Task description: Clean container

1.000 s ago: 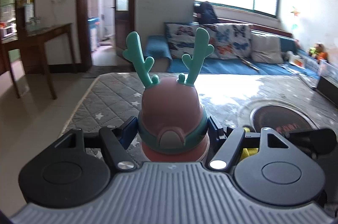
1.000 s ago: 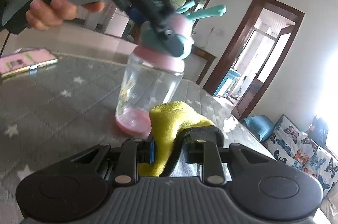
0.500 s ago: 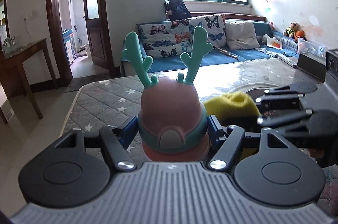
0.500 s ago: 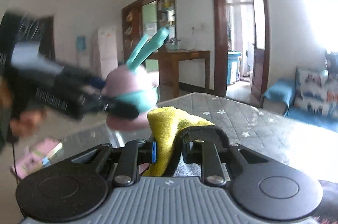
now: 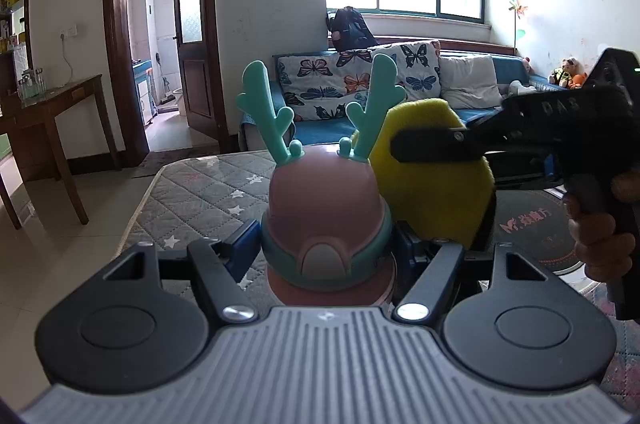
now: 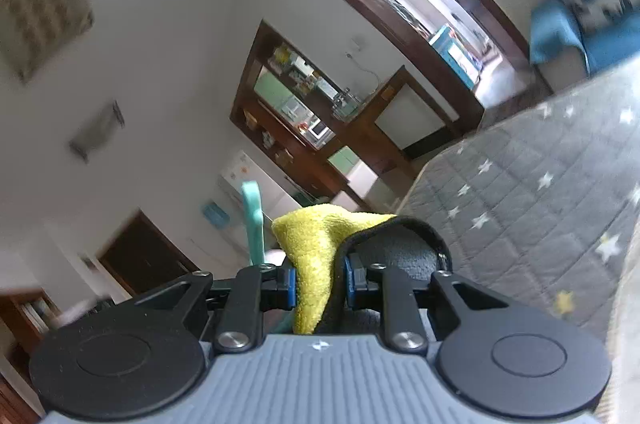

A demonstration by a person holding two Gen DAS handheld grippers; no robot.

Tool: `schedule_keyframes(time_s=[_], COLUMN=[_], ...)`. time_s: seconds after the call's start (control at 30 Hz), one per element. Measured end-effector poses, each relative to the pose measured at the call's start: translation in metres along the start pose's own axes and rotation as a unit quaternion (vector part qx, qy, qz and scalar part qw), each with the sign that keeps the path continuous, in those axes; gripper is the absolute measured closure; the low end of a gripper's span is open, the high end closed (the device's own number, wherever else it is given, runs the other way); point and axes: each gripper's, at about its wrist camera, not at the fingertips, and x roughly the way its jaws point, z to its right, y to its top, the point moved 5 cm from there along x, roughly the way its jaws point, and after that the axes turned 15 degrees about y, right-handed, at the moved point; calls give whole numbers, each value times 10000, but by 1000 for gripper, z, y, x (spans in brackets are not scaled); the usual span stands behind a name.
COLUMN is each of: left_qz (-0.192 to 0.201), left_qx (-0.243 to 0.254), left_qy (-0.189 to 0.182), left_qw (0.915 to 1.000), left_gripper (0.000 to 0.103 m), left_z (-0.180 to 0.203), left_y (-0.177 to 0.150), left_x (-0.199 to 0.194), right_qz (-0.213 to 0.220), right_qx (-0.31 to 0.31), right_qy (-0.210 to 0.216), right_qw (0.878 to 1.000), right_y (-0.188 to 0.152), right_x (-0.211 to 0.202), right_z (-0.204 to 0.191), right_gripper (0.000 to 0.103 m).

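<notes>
In the left wrist view, the bottle shows only its pink cap and antlers; its body is hidden below the left gripper, whose jaws close on the cap. The yellow cloth is partly covered by a black finger of the right gripper, and the cap hides its near left edge. The hand on that gripper is cut off by the right edge.

In the right wrist view, the room behind is blurred and steeply tilted. Only one antler rises beside the cloth; the rest of the bottle lies hidden behind the right gripper. The quilted surface runs out of frame at the right.
</notes>
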Motion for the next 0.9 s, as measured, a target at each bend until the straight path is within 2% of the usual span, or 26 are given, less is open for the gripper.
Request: schedule_keyframes(time_s=[0.23, 0.43, 0.73, 0.9], left_qz=[44, 49, 33, -72], left_qx=[-16, -61, -115, -327], left_qy=[-2, 1, 15, 102], left_qw=[10000, 10000, 9999, 9994], left_gripper=[33, 33, 33, 33], left_z=[-1, -2, -3, -3], left_y=[-2, -3, -4, -3], left_x=[0, 1, 0, 1], right_qz=[113, 101, -69, -364], right_qx=[1077, 1606, 1779, 1444], right_qy=[11, -25, -551, -943], right_qw=[9941, 9870, 9825, 9843], right_y=[-16, -42, -65, -77], right_x=[3, 7, 1, -6], right_z=[56, 86, 111, 102], right_gripper=[83, 83, 82, 82])
